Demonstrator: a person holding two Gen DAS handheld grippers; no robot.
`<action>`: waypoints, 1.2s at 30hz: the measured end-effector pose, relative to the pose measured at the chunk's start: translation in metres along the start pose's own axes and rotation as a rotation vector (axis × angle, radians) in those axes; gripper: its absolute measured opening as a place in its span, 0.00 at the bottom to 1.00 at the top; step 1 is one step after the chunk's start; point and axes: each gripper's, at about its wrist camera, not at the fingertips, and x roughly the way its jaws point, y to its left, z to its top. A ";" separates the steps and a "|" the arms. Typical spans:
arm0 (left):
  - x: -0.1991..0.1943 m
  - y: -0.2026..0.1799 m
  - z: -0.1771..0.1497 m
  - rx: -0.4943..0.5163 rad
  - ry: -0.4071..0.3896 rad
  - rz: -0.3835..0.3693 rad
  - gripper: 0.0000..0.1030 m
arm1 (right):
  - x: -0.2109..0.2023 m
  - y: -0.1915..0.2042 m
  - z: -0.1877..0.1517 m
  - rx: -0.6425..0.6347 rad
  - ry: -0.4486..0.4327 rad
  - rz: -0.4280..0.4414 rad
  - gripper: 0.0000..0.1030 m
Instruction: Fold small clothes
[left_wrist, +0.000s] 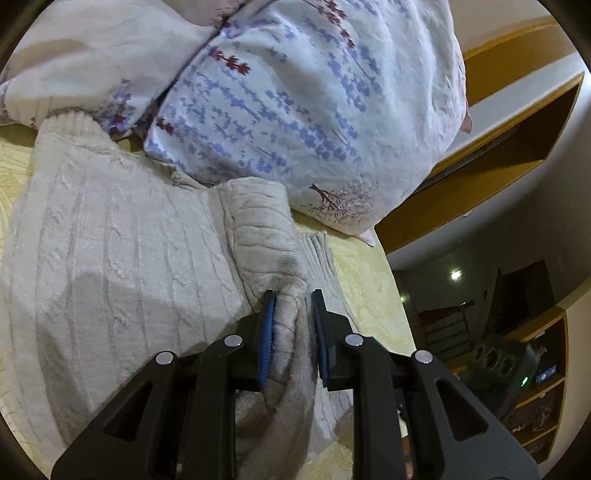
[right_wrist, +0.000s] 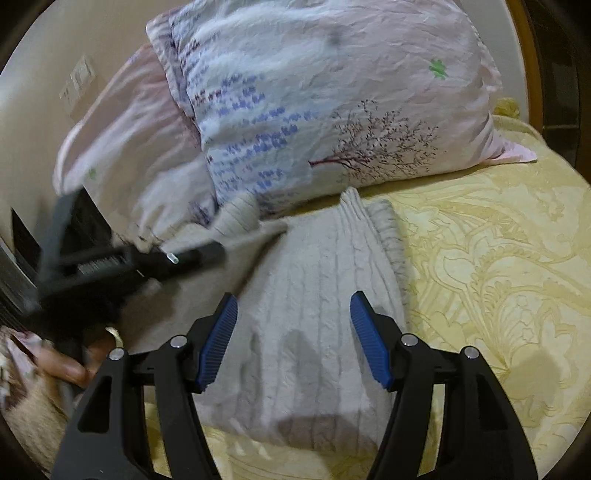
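A cream cable-knit sweater (left_wrist: 110, 258) lies on the yellow bedspread (left_wrist: 365, 280). My left gripper (left_wrist: 291, 299) is shut on a bunched sleeve (left_wrist: 266, 236) of the sweater and holds it over the sweater's body. In the right wrist view the sweater (right_wrist: 317, 314) lies below my right gripper (right_wrist: 293, 306), which is open and empty just above it. The left gripper (right_wrist: 207, 253) shows there blurred at the left, with the sleeve end (right_wrist: 236, 218) in it.
Two floral pillows (left_wrist: 306, 103) (right_wrist: 332, 110) lie against the sweater's far edge. The patterned bedspread (right_wrist: 498, 277) stretches to the right. Wooden shelves (left_wrist: 535, 387) and a dark room lie beyond the bed edge. A wall with a switch plate (right_wrist: 79, 83) is at the left.
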 end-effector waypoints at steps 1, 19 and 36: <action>0.000 -0.001 0.000 -0.008 0.001 -0.016 0.20 | 0.000 -0.002 0.002 0.018 0.001 0.021 0.62; -0.089 0.030 -0.010 0.057 -0.132 0.232 0.73 | 0.069 -0.014 0.019 0.303 0.295 0.315 0.62; -0.070 0.042 -0.019 0.104 -0.073 0.340 0.81 | 0.071 0.005 0.039 0.119 0.165 0.200 0.14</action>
